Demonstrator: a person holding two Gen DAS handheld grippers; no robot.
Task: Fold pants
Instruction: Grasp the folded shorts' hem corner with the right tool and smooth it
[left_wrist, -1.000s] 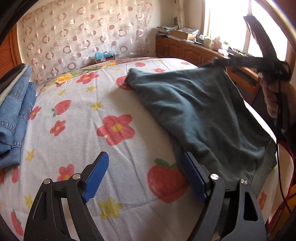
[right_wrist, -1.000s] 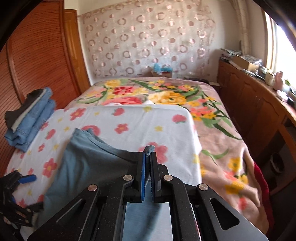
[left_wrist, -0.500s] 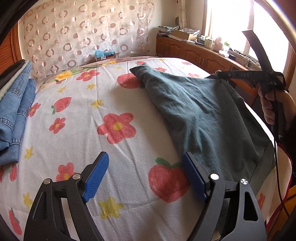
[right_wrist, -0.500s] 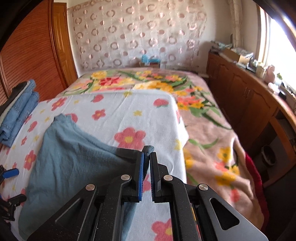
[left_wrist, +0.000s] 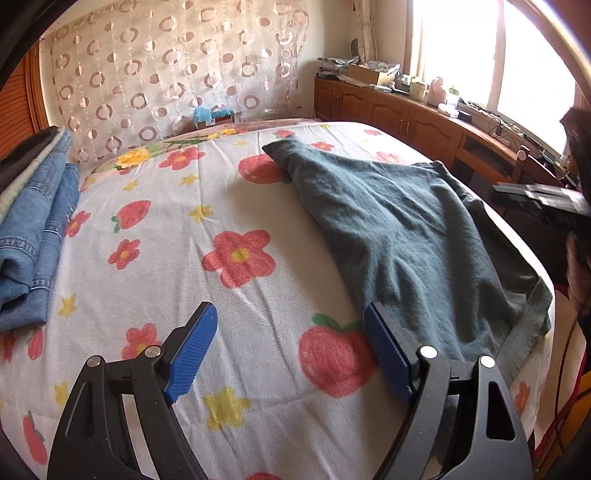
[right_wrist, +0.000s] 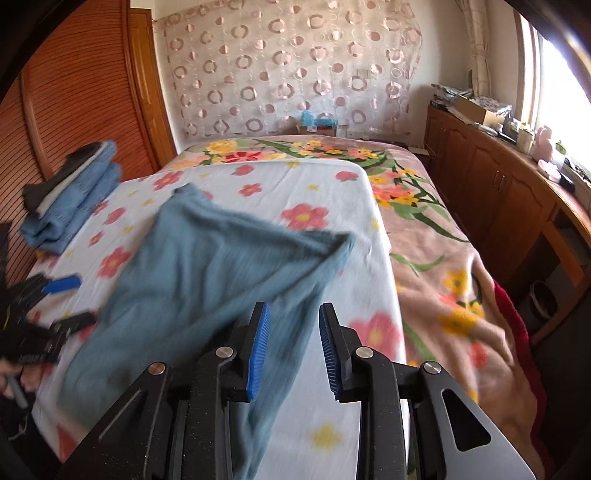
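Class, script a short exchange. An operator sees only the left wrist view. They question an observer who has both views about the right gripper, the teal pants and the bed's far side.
Operator: Is the right gripper clamped on the pants? I only see its dark body at my frame's edge.
Observer: No. Its jaws have just been opening and now stand apart. The cloth shows in the gap, but the pads do not press on it.
Operator: What lies past the right edge of the white sheet?
Observer: A pink flowered blanket covers the bed there and drapes down its side.
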